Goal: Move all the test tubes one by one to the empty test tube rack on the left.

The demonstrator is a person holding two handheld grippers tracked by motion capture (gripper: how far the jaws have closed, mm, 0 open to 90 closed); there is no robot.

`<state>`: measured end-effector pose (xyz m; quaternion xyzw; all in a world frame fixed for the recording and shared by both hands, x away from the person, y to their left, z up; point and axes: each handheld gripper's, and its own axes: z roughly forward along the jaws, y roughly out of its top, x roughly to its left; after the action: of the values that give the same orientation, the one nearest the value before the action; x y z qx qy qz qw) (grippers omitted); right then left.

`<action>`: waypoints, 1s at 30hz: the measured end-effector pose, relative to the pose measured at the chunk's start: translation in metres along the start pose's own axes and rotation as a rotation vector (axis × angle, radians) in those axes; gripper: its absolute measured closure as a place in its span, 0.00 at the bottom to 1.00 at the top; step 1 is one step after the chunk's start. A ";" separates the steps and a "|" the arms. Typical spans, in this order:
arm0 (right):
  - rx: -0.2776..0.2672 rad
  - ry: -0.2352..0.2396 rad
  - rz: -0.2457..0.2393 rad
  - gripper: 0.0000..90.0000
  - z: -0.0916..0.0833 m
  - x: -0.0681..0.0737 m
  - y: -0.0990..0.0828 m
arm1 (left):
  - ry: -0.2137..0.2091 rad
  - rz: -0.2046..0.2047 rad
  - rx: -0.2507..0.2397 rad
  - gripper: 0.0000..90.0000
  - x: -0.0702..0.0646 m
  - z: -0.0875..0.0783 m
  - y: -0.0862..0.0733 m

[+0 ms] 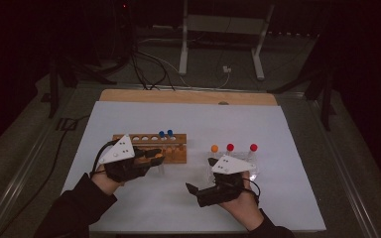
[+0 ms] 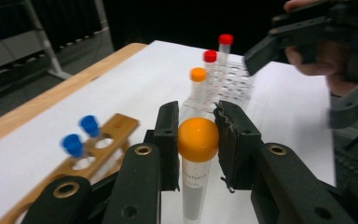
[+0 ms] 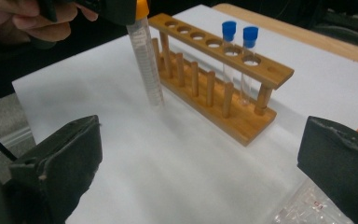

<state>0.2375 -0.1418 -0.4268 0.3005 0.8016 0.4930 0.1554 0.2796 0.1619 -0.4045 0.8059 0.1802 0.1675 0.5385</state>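
Orange-capped tube (image 2: 197,154) gripped at its cap by the closed left tool (image 2: 196,140), beside the wooden rack (image 3: 223,70).
The right tool (image 3: 200,163) is held wide open and empty over the white-covered table (image 1: 144,116); a dark room lies beyond.

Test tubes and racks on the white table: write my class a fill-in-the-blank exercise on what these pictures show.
1. The left gripper is shut on a tube with a cap coloured ____.
2. The wooden rack holds ____ blue-capped tubes.
3. The right gripper's jaws stand ____, with nothing between them.
4. The clear rack holds one orange-capped tube and two with ____ caps.

Missing words: orange; two; open; red
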 end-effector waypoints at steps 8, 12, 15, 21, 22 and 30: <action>-0.019 0.005 0.002 0.00 -0.004 -0.002 0.001 | 0.064 -0.002 0.002 0.80 0.019 -0.008 0.012; -0.031 0.011 0.009 0.00 -0.007 -0.003 0.002 | 0.091 0.012 -0.002 0.80 0.027 -0.010 0.018; -0.037 0.024 0.016 0.00 -0.008 -0.004 0.003 | 0.108 0.011 -0.008 0.80 0.034 -0.012 0.021; -0.040 0.029 0.009 0.00 -0.009 -0.003 0.003 | 0.139 -0.001 -0.015 0.80 0.048 -0.007 0.025; -0.042 0.029 0.011 0.00 -0.009 -0.003 0.003 | 0.146 -0.004 -0.014 0.80 0.051 -0.006 0.025; -0.052 0.040 0.013 0.00 -0.010 -0.003 0.003 | 0.193 -0.031 -0.032 0.80 0.068 0.005 0.024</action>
<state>0.2354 -0.1497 -0.4198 0.2916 0.7894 0.5206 0.1440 0.3442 0.1818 -0.3788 0.7745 0.2409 0.2389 0.5339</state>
